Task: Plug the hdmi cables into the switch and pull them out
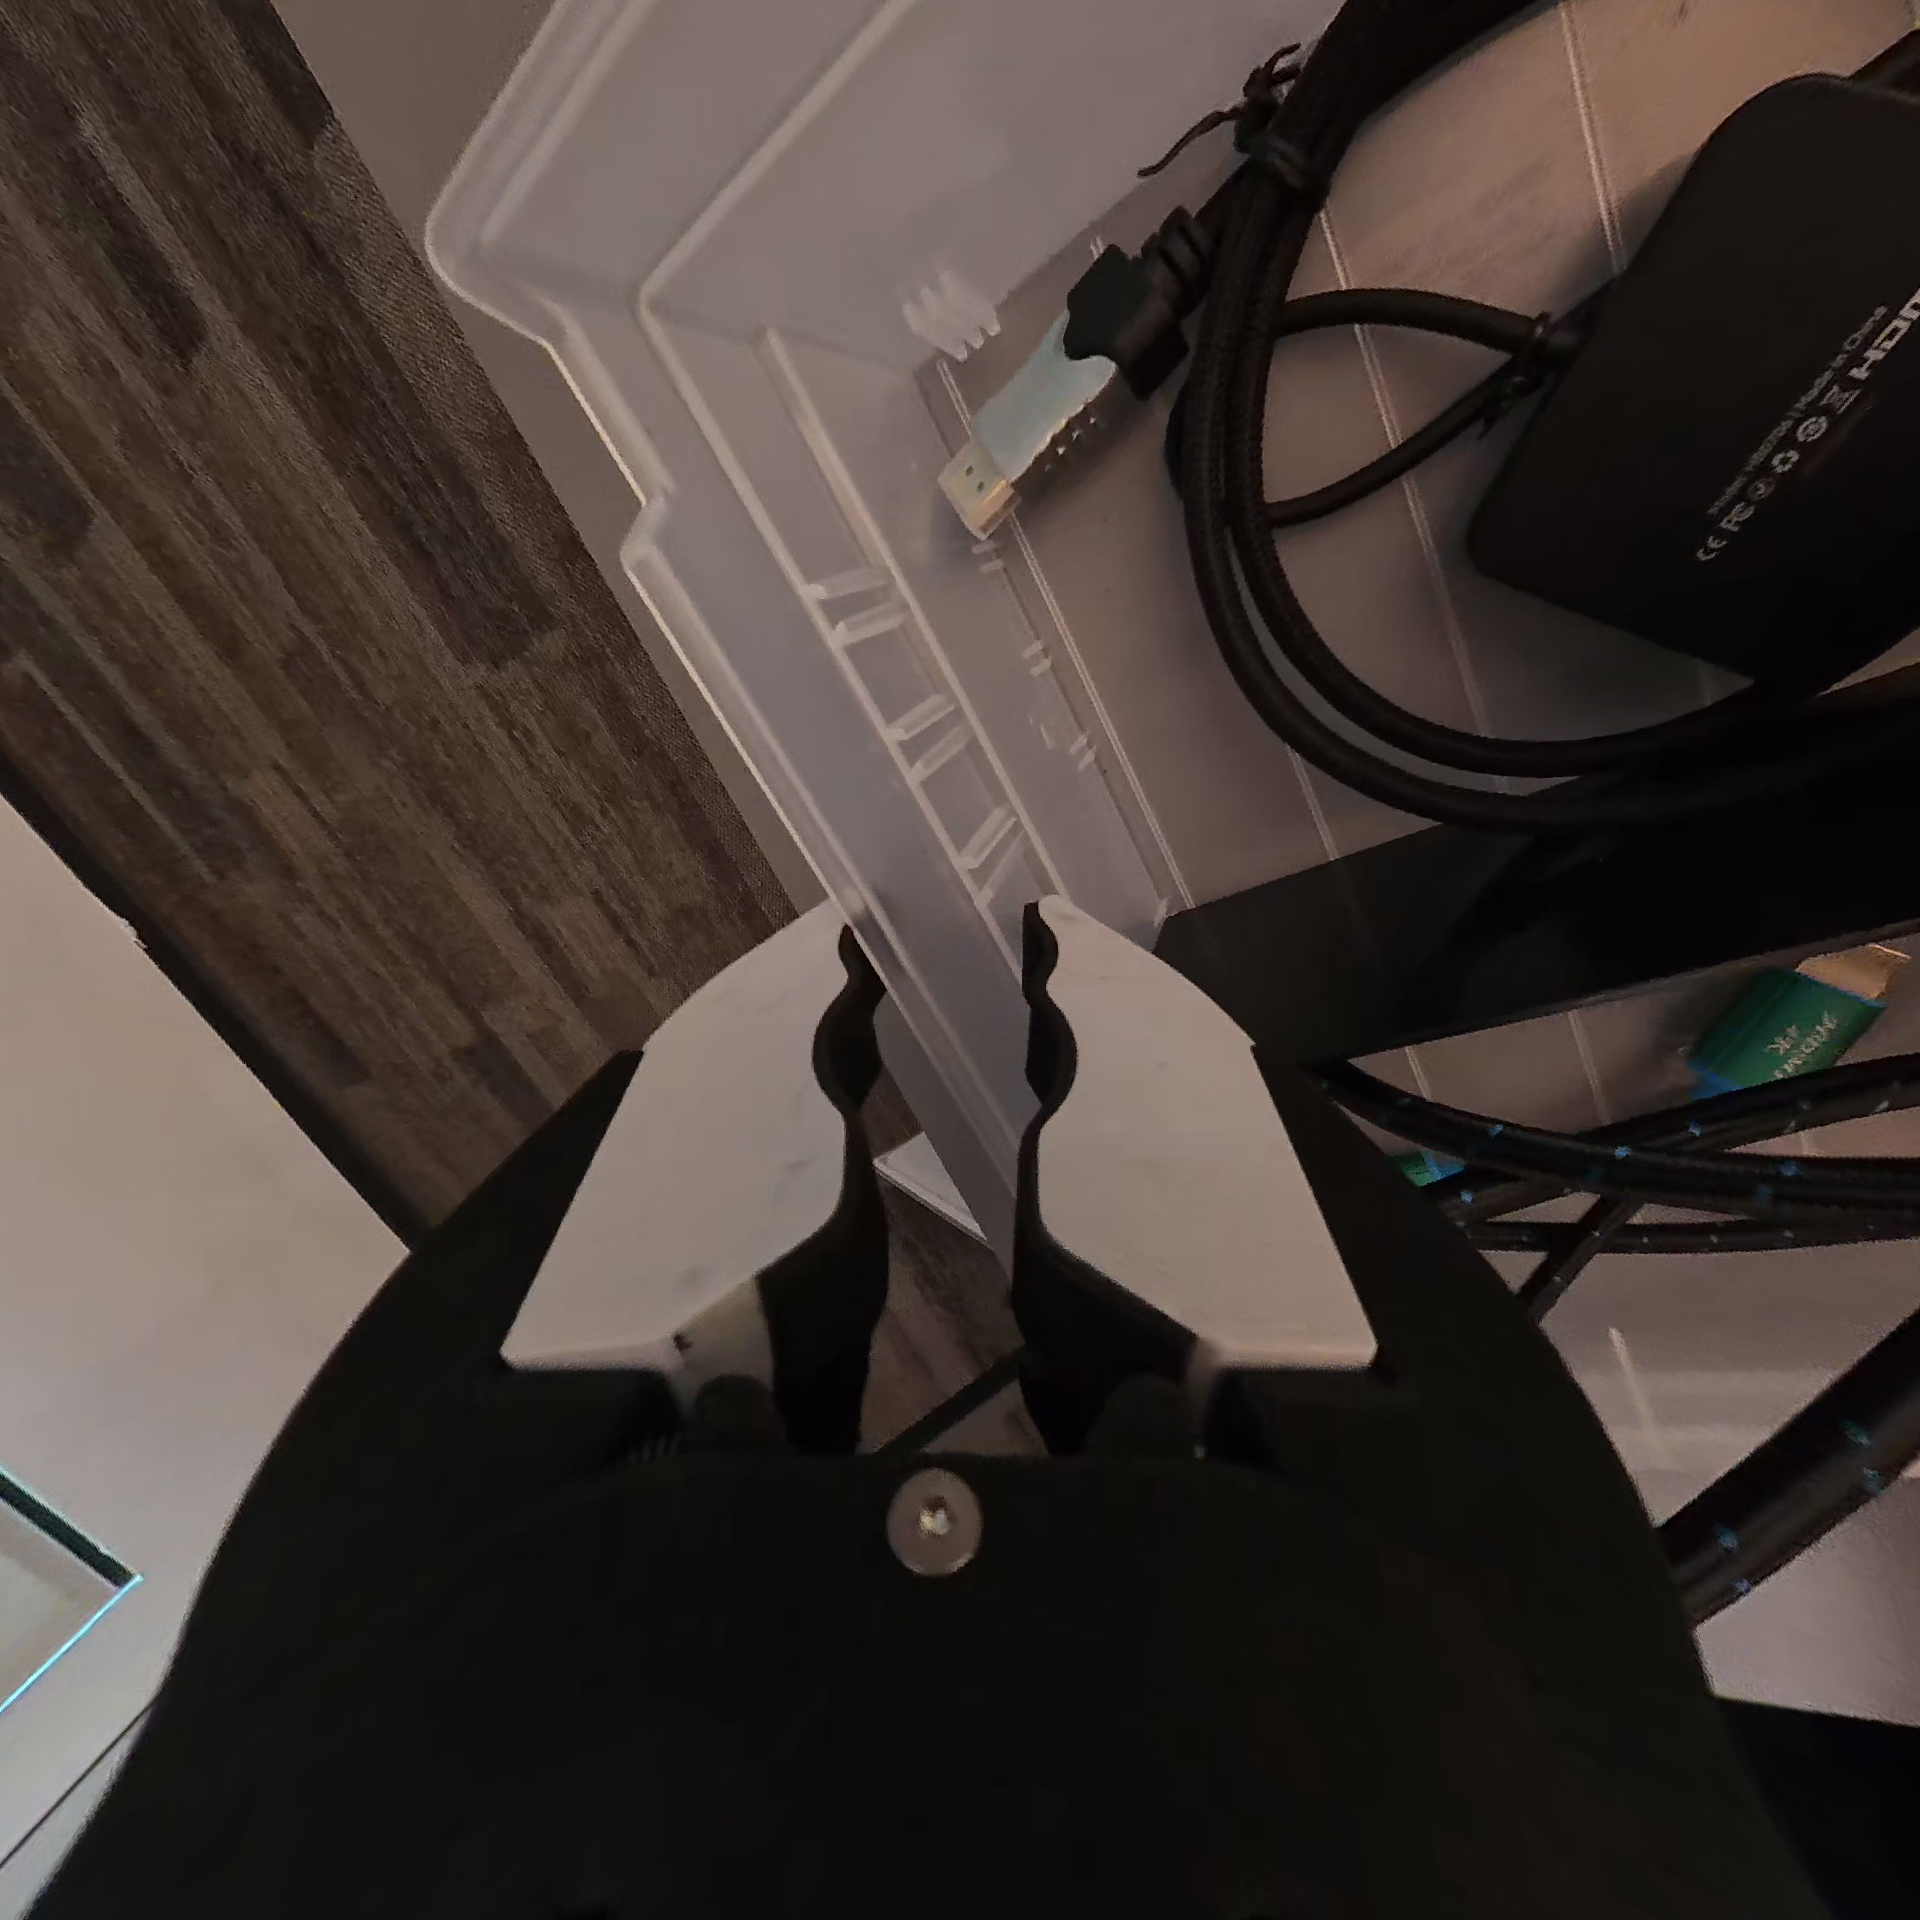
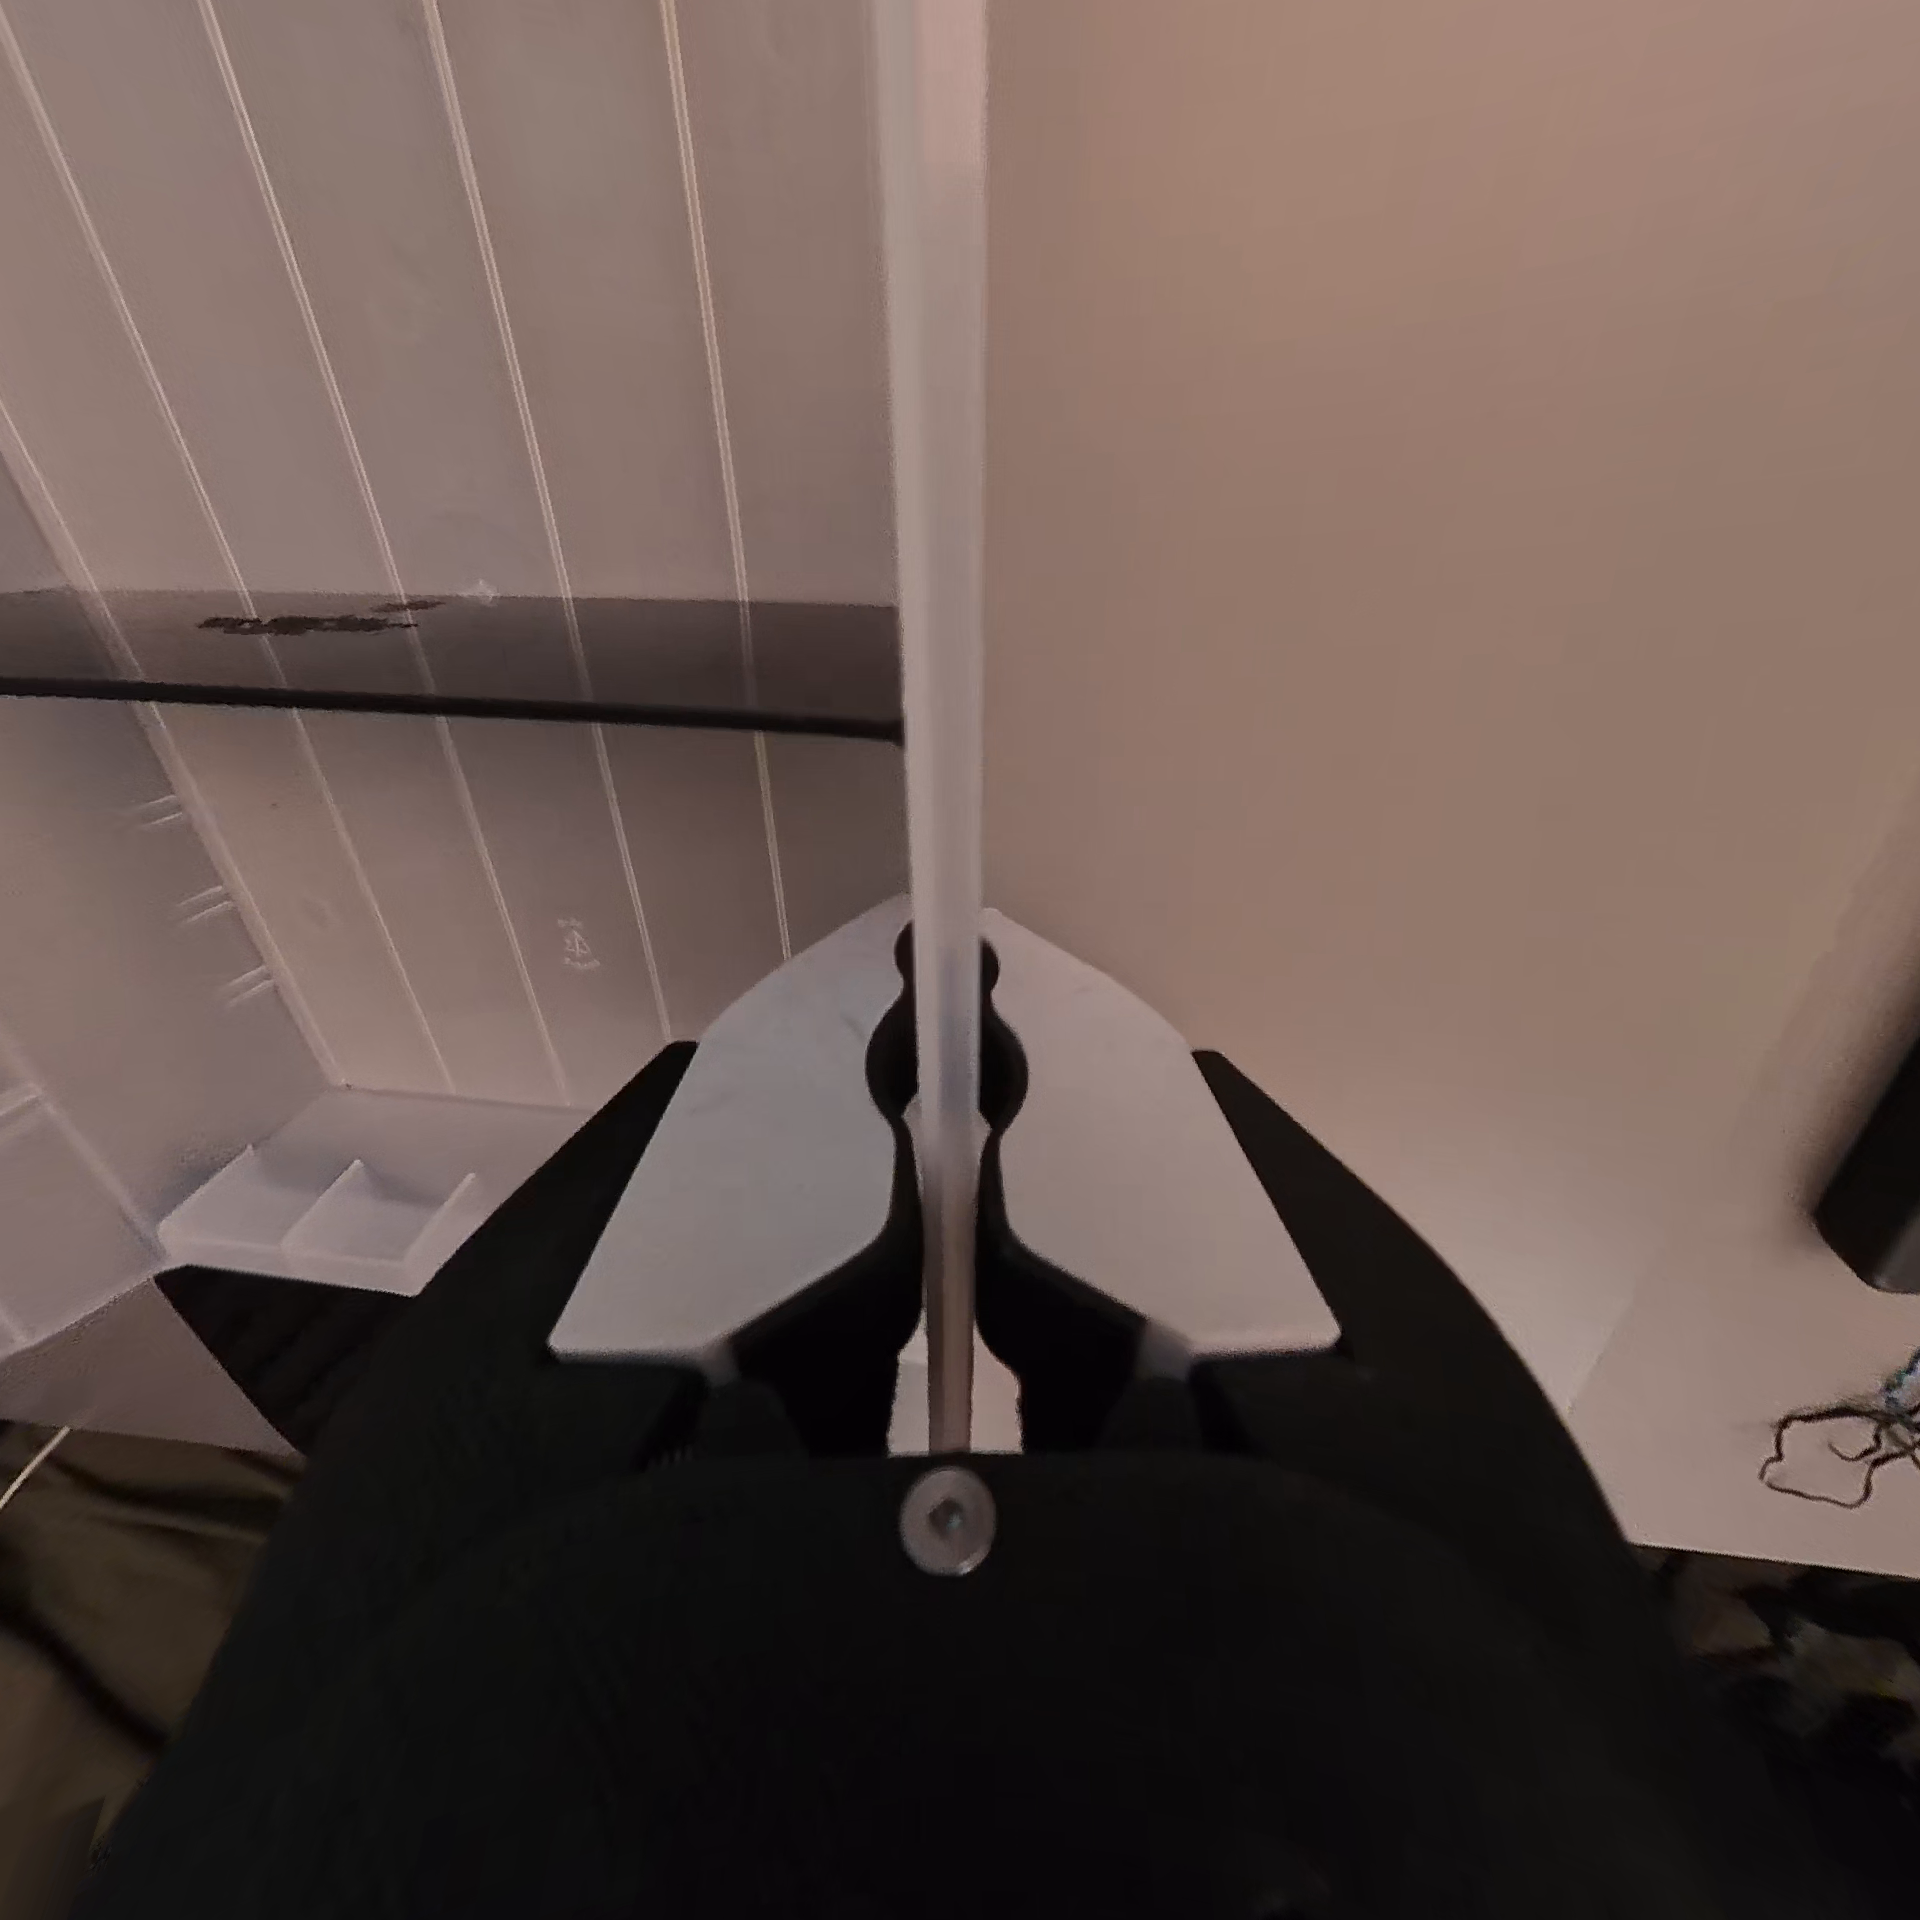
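A translucent plastic bin (image 1: pixel 727 436) holds the black HDMI switch (image 1: pixel 1714 395), a black braided cable (image 1: pixel 1236 582) with a metal-tipped plug (image 1: pixel 1049 416), and a blue-flecked black cable (image 1: pixel 1558 1164) with a green plug (image 1: pixel 1787 1029). My left gripper (image 1: pixel 940 935) straddles the bin's wide rim, and the rim fills the gap between the fingers. My right gripper (image 2: pixel 945 925) is shut on a thin edge of the bin (image 2: pixel 940 520), which runs straight up between its fingers. No cable is plugged into the switch as far as I can see.
A dark wood-patterned floor (image 1: pixel 260 623) shows beyond the bin. A white table (image 2: pixel 1455 623) lies to the right, with a black object (image 2: pixel 1881 1195) and a tangle of thread (image 2: pixel 1839 1455) on it. A dark band (image 2: pixel 447 665) shows through the bin's ribbed bottom.
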The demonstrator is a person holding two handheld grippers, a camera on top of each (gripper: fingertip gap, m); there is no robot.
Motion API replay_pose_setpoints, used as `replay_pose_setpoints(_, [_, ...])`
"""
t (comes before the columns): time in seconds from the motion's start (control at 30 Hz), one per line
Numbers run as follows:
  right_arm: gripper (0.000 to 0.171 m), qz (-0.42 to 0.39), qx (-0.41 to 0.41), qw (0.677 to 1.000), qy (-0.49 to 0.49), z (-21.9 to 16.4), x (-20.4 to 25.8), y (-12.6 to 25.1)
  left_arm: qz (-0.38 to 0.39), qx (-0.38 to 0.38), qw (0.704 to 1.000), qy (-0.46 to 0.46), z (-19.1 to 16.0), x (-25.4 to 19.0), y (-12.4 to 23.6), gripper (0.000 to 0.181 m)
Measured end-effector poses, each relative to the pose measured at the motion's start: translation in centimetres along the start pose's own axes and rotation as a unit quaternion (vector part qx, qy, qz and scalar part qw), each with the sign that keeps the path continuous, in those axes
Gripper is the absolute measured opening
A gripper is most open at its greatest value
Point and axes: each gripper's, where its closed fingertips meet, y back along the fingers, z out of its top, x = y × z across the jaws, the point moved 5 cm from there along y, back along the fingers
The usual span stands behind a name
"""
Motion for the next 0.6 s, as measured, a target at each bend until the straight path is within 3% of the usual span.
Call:
replay_pose_setpoints(0.43, [0.006,0.000,-0.017,1.000,0.008,0.2,-1.0,0.2,0.042,-0.036,0.998,-0.006,0.2,0.0,-0.2,0.030])
replay_pose_setpoints(0.6, [0.028,0.014,-0.118,0.993,0.011,0.3,-1.5,2.5,0.061,-0.093,0.993,0.033,-0.6,1.0,1.9,0.062])
